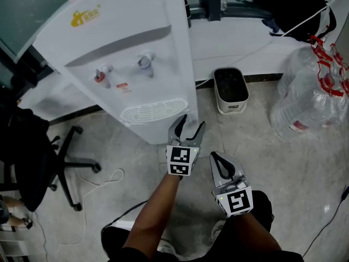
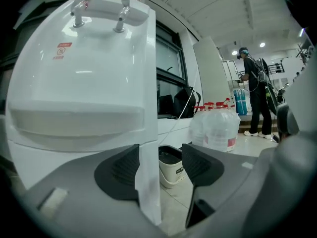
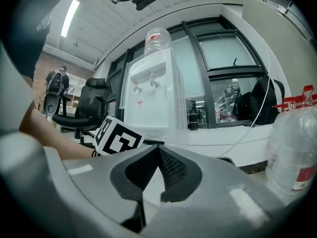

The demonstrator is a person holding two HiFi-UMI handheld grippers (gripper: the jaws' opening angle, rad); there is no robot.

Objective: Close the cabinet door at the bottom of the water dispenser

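Observation:
The white water dispenser (image 1: 125, 53) stands ahead, seen steeply from above; its lower front is mostly hidden in the head view. My left gripper (image 1: 192, 122) is at the dispenser's lower right corner, jaws open. In the left gripper view the dispenser (image 2: 79, 83) fills the left, and a white vertical edge (image 2: 148, 192) of its lower front stands between the gripper's (image 2: 158, 170) pads, close beside the left pad and apart from the right one. My right gripper (image 1: 218, 160) hangs back to the right, clear of the dispenser. Its jaws (image 3: 158, 167) meet at the tips with nothing between them.
A small white bin (image 1: 230, 90) stands right of the dispenser. Large water jugs (image 1: 311, 97) are at the far right. A black office chair (image 1: 32, 157) and a loose cable (image 1: 103, 179) are on the left. A person (image 2: 255, 93) stands far off.

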